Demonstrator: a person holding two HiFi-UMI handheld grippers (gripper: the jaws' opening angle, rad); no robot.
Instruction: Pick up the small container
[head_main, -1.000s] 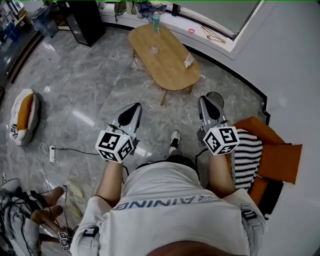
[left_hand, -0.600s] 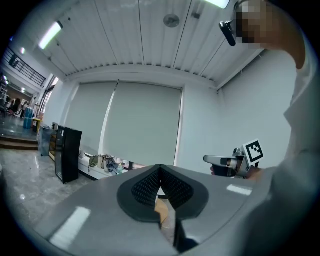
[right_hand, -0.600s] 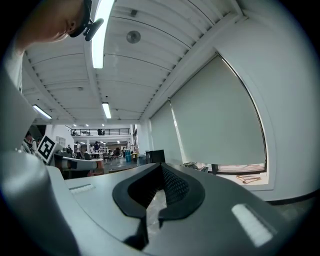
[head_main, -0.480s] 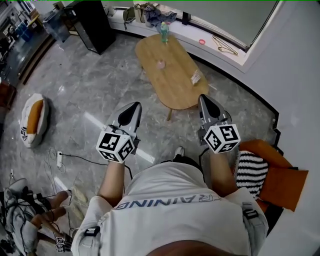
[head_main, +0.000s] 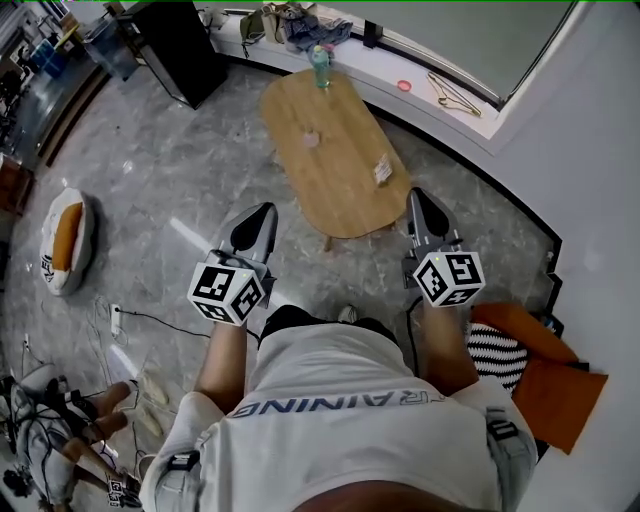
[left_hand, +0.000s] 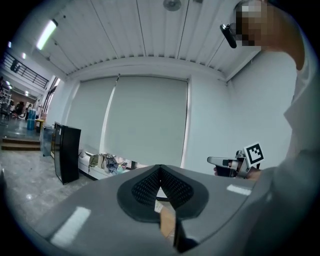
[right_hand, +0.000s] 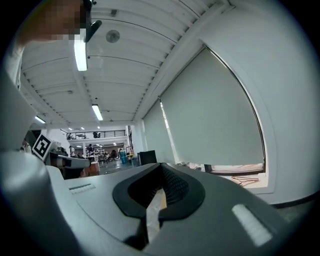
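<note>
The small container (head_main: 311, 139), a pale pink thing, stands on the oval wooden coffee table (head_main: 335, 190) ahead of me in the head view. A green bottle (head_main: 321, 66) stands at the table's far end and a small packet (head_main: 381, 170) lies near its right edge. My left gripper (head_main: 264, 210) is held at waist height over the floor, short of the table, shut and empty. My right gripper (head_main: 416, 195) is level with the table's near right end, shut with nothing in it. Both gripper views look out level, with the jaw tips met (left_hand: 160, 169) (right_hand: 161, 167); the container is not in them.
A black cabinet (head_main: 180, 45) stands at the back left. A window ledge (head_main: 420, 85) with clothes and a hanger runs behind the table. An orange-and-white cushion (head_main: 62, 238) and a power strip (head_main: 115, 318) lie on the marble floor at left. Orange and striped cushions (head_main: 545, 385) sit at my right.
I have stepped closer to the table, which now reaches nearly between the grippers. Both grippers kept their pose and stayed shut.
</note>
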